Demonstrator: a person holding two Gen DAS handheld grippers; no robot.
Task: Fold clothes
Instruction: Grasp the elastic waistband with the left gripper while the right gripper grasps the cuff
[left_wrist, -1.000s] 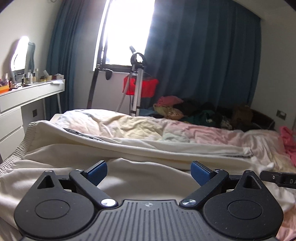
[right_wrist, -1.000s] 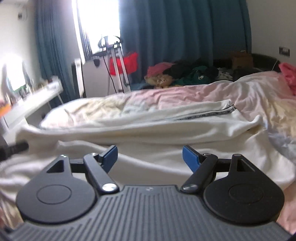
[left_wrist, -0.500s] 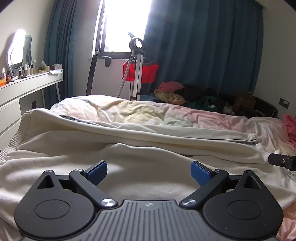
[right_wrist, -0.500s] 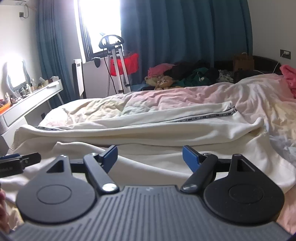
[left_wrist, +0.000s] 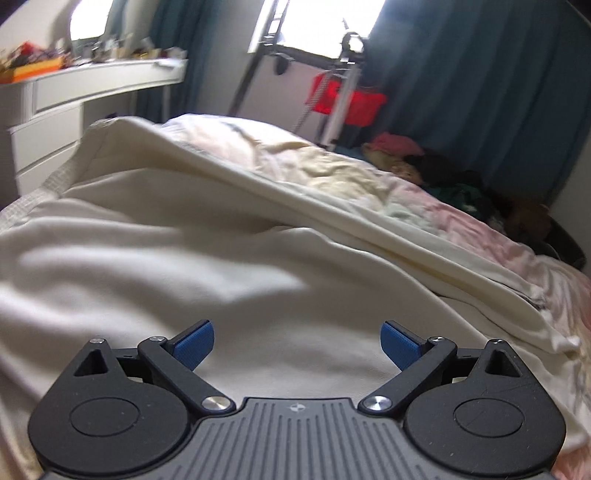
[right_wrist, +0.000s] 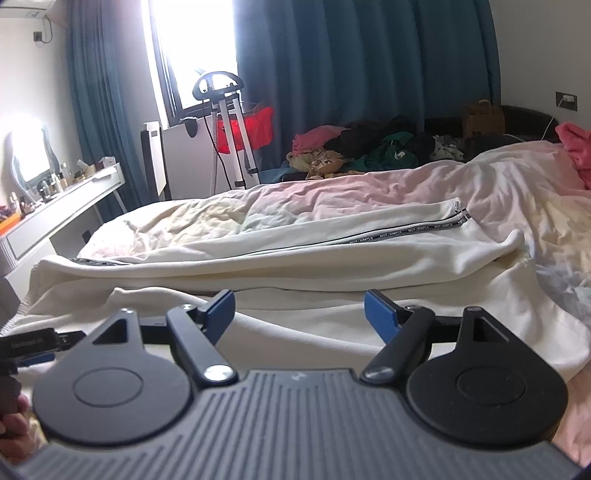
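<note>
Cream trousers with a black side stripe (right_wrist: 332, 254) lie spread across the bed, waistband to the left; they also fill the left wrist view (left_wrist: 221, 266). My left gripper (left_wrist: 297, 341) is open and empty, low over the near trouser leg by the waistband end. My right gripper (right_wrist: 299, 312) is open and empty, just above the near leg's edge. The left gripper's tip (right_wrist: 33, 341) shows at the left edge of the right wrist view.
The bed has a pale pink and yellow duvet (right_wrist: 369, 192). A white dresser (left_wrist: 74, 99) stands left of the bed. A clothes steamer stand (right_wrist: 229, 129) and a pile of clothes (right_wrist: 369, 147) are behind it, before dark blue curtains.
My left gripper has swung left and tilted, now closer over the cloth by the waistband; its view is blurred. My right gripper has barely moved. Both stay open.
</note>
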